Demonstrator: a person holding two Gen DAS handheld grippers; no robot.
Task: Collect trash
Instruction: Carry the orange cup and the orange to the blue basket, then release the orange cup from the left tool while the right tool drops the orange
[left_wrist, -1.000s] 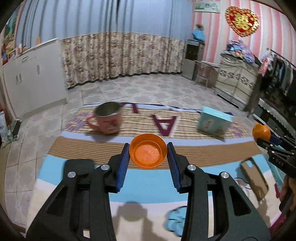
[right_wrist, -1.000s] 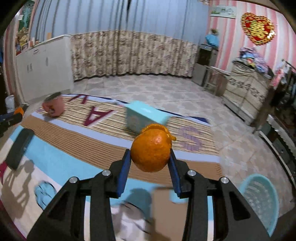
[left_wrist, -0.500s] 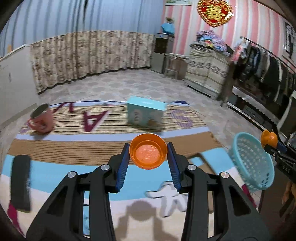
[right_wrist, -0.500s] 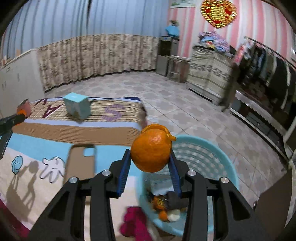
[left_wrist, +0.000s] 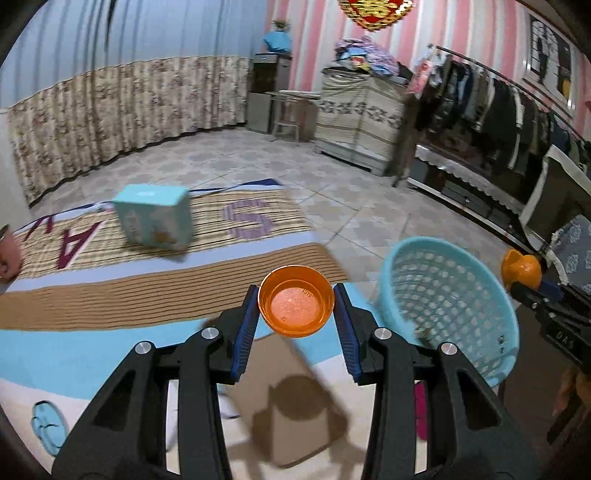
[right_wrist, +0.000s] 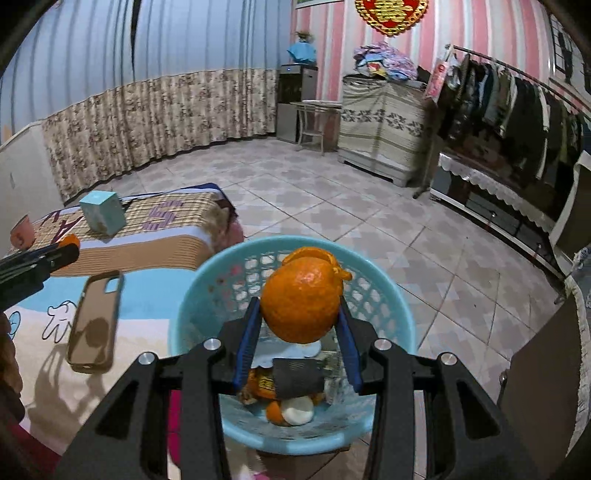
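Note:
My left gripper (left_wrist: 296, 312) is shut on a small orange cap (left_wrist: 296, 306), open side toward the camera, held above the patterned cloth with the light-blue basket (left_wrist: 448, 295) to its right. My right gripper (right_wrist: 300, 314) is shut on an orange peel (right_wrist: 301, 295) and holds it over the basket (right_wrist: 207, 295). Several scraps of trash (right_wrist: 291, 402) lie in the basket's bottom. The right gripper with the peel (left_wrist: 521, 268) also shows at the right of the left wrist view. The left gripper with the cap (right_wrist: 70, 242) shows at the left of the right wrist view.
A brown phone case (right_wrist: 95, 321) lies on the cloth left of the basket. A light-blue box (left_wrist: 155, 218) stands on the striped part of the cloth (left_wrist: 92, 295), and a pink mug (right_wrist: 23, 232) sits far left. Tiled floor (right_wrist: 406, 236), cabinets and a clothes rack lie beyond.
Both grippers have swung right, away from the mug and box. The right gripper with the peel now hangs over the middle of the basket. The left gripper has come closer to the basket.

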